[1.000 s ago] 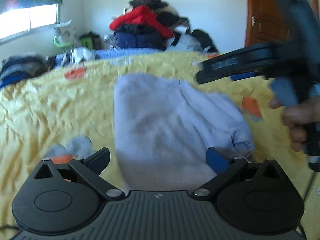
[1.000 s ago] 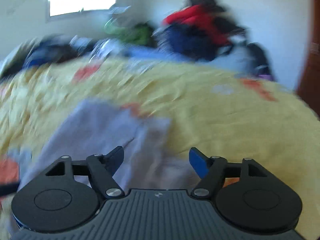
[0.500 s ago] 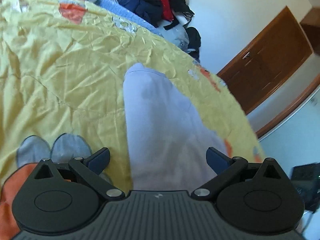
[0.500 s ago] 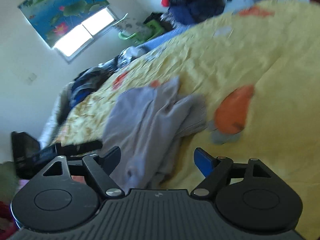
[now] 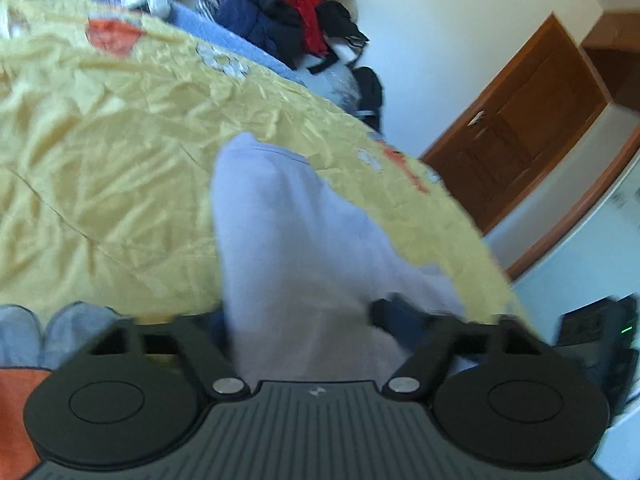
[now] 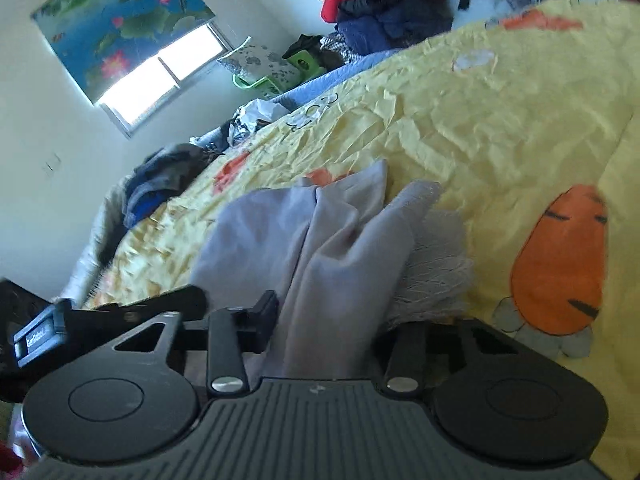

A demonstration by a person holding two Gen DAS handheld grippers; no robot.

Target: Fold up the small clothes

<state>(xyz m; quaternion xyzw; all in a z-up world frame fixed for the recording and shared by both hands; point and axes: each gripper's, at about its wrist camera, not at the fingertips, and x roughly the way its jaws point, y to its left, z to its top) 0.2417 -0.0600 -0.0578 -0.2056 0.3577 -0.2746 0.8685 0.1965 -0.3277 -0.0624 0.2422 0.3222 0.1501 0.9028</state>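
Here, a yellow bedsheet [image 5: 120,184] printed with an orange carrot [image 6: 560,260] is spread across the bed and is taken as the landmark for everything else. At the far edge of the bedsheet a pile of clothes [image 5: 288,12] in red, navy and black is heaped against the white wall; a brown wooden door [image 5: 516,132] is seen beyond the bedsheet's right side in the left wrist view. In the right wrist view a window [image 6: 160,76] under a lotus-print blind [image 6: 120,28] is set in the wall beyond the bedsheet's far left edge, and a green plastic basket [image 6: 264,82] is seen just below it.

On the middle of the bedsheet a pale lavender-grey garment [image 5: 280,232] is laid, stretched lengthwise away from the left gripper [image 5: 298,320]. Its near end is bracketed by the two fingers of the left gripper, which are drawn in against the cloth from both sides; the view is blurred, so it cannot be told whether the cloth is truly pinched. In the right wrist view the garment [image 6: 320,240] is bunched into upright folds, and the right gripper [image 6: 324,320] is closed on those folds, the cloth being squeezed between its black fingers [image 6: 266,316]. The left gripper's body [image 6: 52,330] is visible at the bedsheet's near left edge.
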